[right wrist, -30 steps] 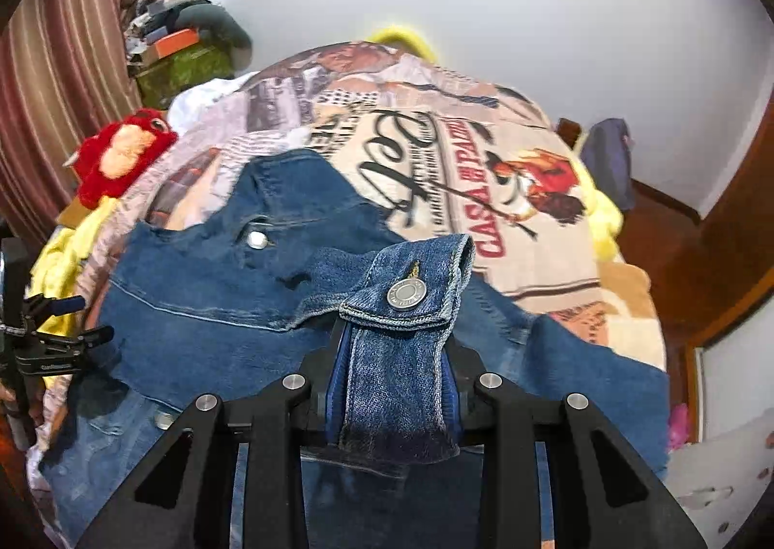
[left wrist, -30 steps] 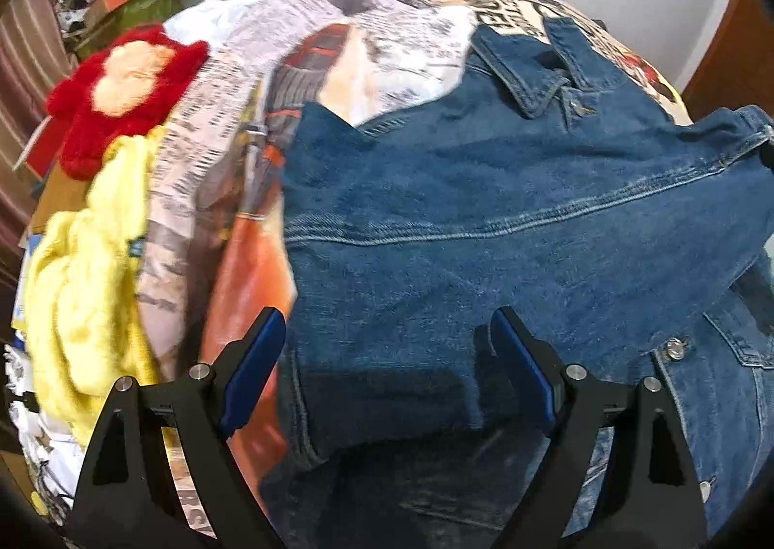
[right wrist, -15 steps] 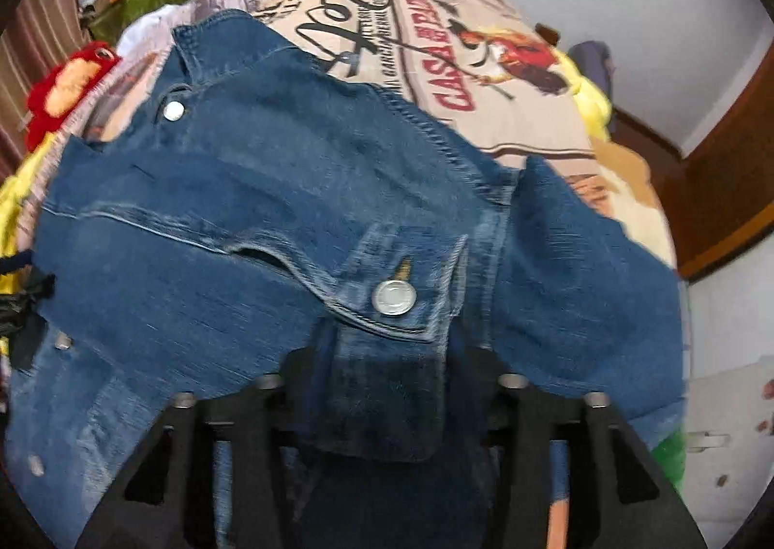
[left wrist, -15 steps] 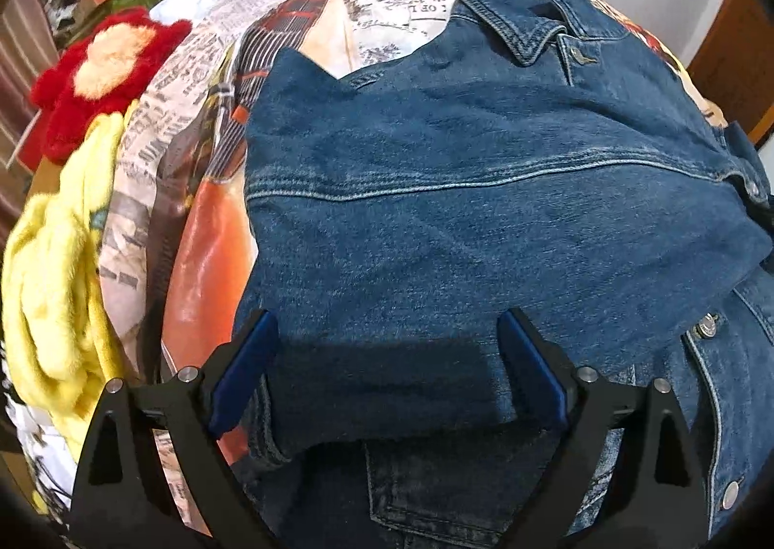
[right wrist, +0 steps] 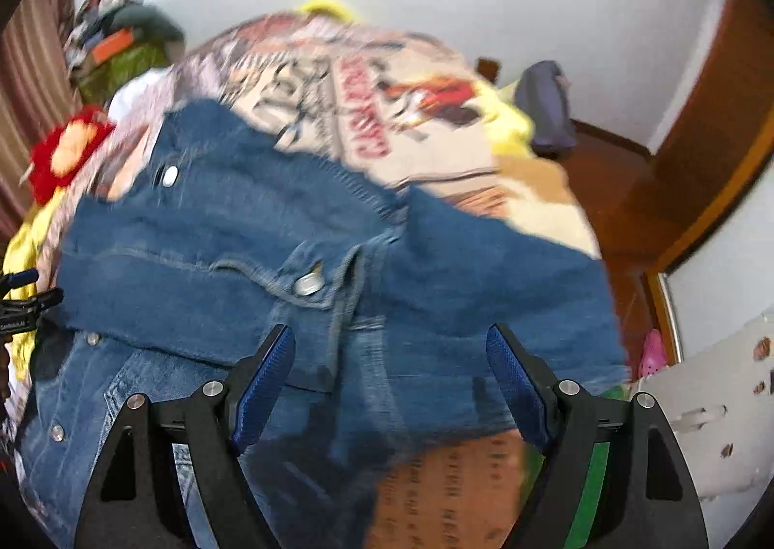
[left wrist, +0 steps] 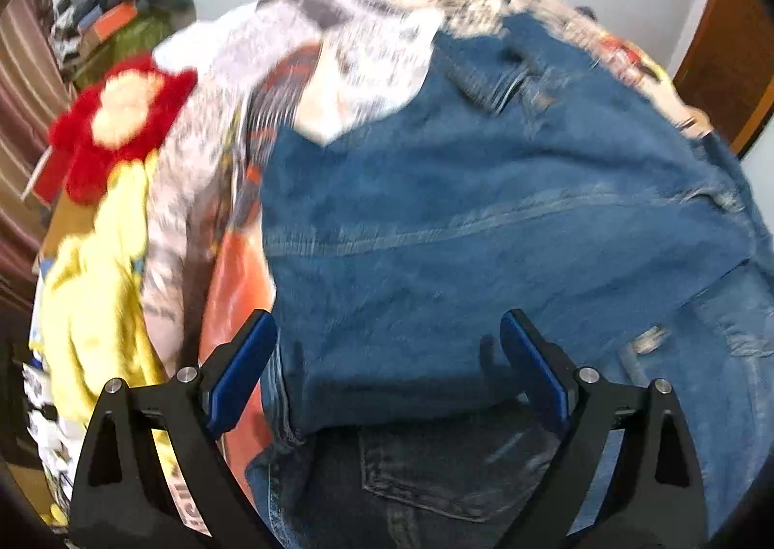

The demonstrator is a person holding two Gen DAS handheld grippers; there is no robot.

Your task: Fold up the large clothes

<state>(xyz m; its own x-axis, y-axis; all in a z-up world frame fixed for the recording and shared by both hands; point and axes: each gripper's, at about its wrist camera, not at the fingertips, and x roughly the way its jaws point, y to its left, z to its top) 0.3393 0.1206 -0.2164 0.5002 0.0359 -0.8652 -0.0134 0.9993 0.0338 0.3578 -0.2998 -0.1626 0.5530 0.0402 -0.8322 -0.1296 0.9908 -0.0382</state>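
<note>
Left claw (left wrist: 387, 370) and right claw (right wrist: 389, 379) gape over denim jacket (right wrist: 290, 234), red plush (left wrist: 116, 123) and yellow cloth (left wrist: 92, 297) alongside

Blue denim jacket (right wrist: 232, 259), sleeves folded inward, flat on printed bedspread (right wrist: 435, 147).

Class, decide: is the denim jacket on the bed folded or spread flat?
Partly folded. The denim jacket has both sleeves laid across its body, one cuff resting mid-chest.

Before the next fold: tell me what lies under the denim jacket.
The denim jacket lies on a printed bedspread, which shows around its collar and far edge. Both sleeves are folded over its front. Whatever is beneath the jacket's middle is covered.
</note>
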